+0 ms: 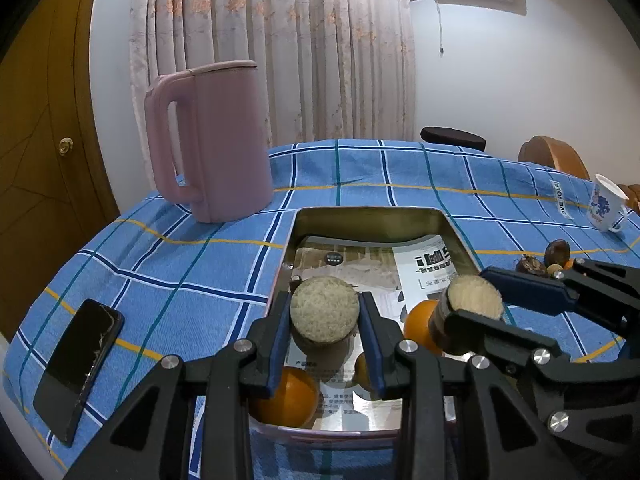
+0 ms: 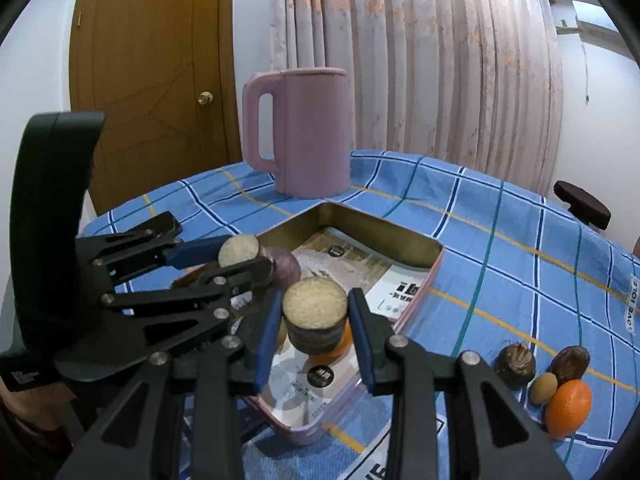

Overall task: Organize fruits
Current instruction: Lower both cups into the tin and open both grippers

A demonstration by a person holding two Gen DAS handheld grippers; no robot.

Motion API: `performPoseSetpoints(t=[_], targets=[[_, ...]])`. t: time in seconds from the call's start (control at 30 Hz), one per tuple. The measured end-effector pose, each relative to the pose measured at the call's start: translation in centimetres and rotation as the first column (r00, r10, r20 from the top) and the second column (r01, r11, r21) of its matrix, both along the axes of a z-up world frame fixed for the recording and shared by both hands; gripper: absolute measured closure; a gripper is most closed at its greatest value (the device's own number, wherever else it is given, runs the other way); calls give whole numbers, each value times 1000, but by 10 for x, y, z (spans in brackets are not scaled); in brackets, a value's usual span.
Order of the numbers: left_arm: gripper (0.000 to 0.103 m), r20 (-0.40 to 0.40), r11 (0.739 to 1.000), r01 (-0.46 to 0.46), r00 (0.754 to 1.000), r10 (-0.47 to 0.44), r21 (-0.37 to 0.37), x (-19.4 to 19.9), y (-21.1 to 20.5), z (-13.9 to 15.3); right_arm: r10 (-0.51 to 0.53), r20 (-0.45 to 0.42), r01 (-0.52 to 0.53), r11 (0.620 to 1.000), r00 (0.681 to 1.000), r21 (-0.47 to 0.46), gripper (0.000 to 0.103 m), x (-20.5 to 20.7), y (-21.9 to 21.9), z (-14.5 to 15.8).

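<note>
A metal tray (image 1: 368, 216) lined with printed paper sits on the blue checked tablecloth; it also shows in the right wrist view (image 2: 384, 236). My left gripper (image 1: 325, 320) is shut on a cut sugarcane piece (image 1: 324, 312) above the tray. My right gripper (image 2: 314, 316) is shut on a second sugarcane piece (image 2: 315, 306), also over the tray; it shows in the left wrist view (image 1: 472, 298). Oranges (image 1: 286, 398) (image 1: 420, 322) lie in the tray. More fruit lies on the cloth to the right: an orange (image 2: 568, 402), a small tan fruit (image 2: 543, 388) and two dark brown ones (image 2: 515, 365).
A pink kettle (image 1: 216, 140) stands behind the tray. A black phone (image 1: 78, 366) lies at the table's left edge. A white mug (image 1: 606, 208) stands at the far right. A door, curtains and stools are beyond the table.
</note>
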State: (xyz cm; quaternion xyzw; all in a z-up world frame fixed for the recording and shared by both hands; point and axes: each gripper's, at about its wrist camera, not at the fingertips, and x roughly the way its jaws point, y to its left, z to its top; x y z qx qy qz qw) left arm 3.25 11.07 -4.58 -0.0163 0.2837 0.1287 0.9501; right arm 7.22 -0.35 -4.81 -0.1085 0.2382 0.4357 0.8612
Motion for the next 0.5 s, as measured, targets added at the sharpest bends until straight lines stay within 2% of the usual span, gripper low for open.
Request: performPoseSetpoints(t=[0.2,0.33,0.5], targets=[[67,-5,1000,-4,1000,4,3,0,2,0,23,-18,-23,1000,1000,-6,65,0,2,-4],[48,-10,999,-26,1000,26,-19,-2,6,1,25,-14,-25,1000,1000,0,64,-1,0,-2],[32,15,1000,-18,1000,18,-25,-8,2,8,-6,2,6,1000,1000,23,55,-4,-14,5]])
